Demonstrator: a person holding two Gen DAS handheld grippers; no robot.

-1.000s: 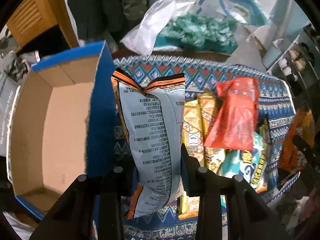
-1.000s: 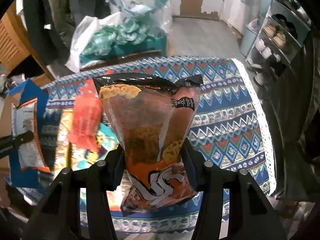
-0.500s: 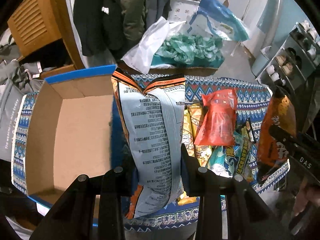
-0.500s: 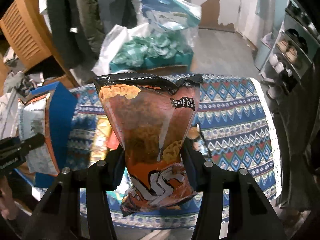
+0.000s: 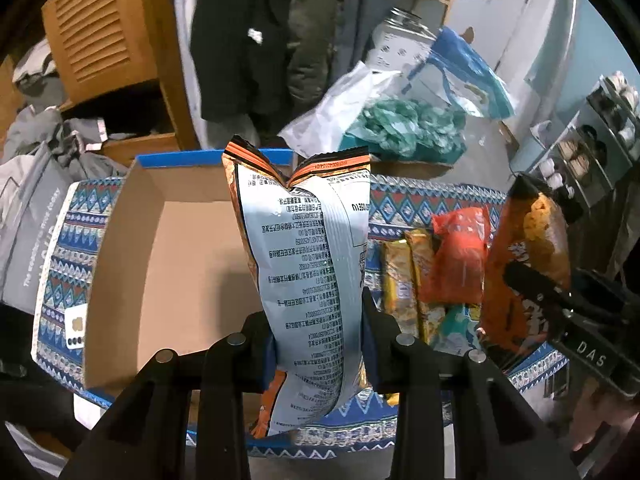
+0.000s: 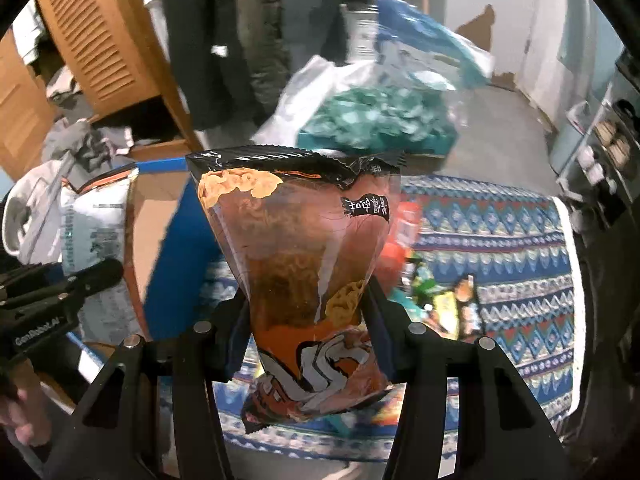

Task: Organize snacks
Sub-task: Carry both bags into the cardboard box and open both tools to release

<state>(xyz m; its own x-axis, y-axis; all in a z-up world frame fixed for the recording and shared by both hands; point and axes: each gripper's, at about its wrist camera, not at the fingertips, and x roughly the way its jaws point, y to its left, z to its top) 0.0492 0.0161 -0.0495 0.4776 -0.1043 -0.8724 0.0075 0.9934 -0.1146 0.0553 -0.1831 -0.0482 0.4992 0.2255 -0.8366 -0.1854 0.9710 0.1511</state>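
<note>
The left gripper (image 5: 320,344) clamps a pale chip bag (image 5: 308,264) upright above the cardboard box (image 5: 168,248), likely for dropping in. The right gripper (image 6: 306,336) pinches an orange snack bag (image 6: 296,264) over the table's (image 6: 500,240) left edge, likely next.

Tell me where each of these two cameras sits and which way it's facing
Left wrist: on the left gripper, facing along its fingers past its pale blue snack bag into the cardboard box; the right gripper shows at right.
Right wrist: on the right gripper, facing its orange snack bag and the patterned tablecloth; the left gripper shows at left.
Shared: both bags, box, tablecloth.
</note>
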